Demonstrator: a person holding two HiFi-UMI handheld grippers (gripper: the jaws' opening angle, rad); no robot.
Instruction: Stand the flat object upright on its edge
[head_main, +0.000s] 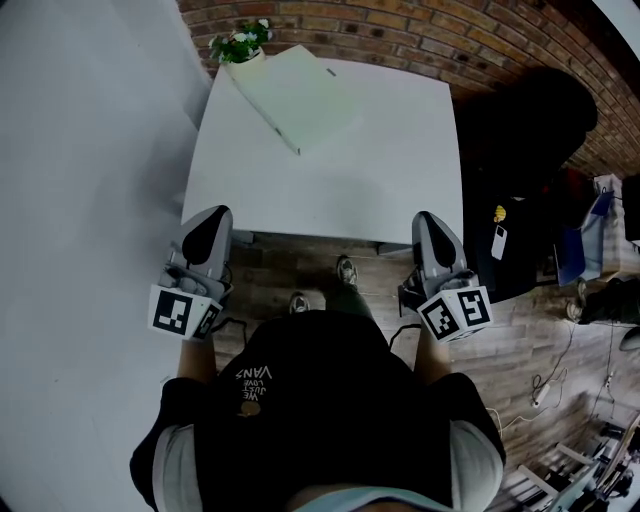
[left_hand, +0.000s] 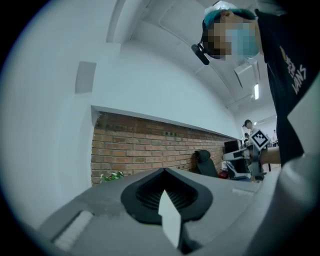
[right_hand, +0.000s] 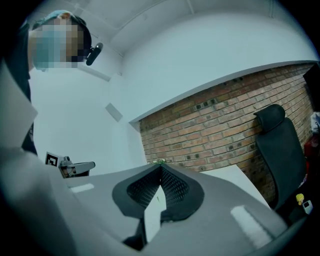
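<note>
A flat, pale green book-like object (head_main: 292, 97) lies on the white table (head_main: 400, 180), towards its far left corner. My left gripper (head_main: 213, 222) hovers just off the table's near left corner, jaws shut and empty. My right gripper (head_main: 432, 226) is level with it at the near right corner, also shut with nothing held. In the left gripper view the jaws (left_hand: 164, 172) meet tip to tip, and the right gripper (left_hand: 257, 145) shows far off. The right gripper view shows its own closed tips (right_hand: 160, 167) and the left gripper (right_hand: 65, 165). Both are well short of the flat object.
A small potted plant (head_main: 240, 42) stands at the table's far left corner, beside the flat object. A black office chair (head_main: 530, 120) sits right of the table against the brick wall (head_main: 400, 30). A white wall (head_main: 90, 150) runs along the left. Cables and clutter (head_main: 580, 300) lie on the floor at right.
</note>
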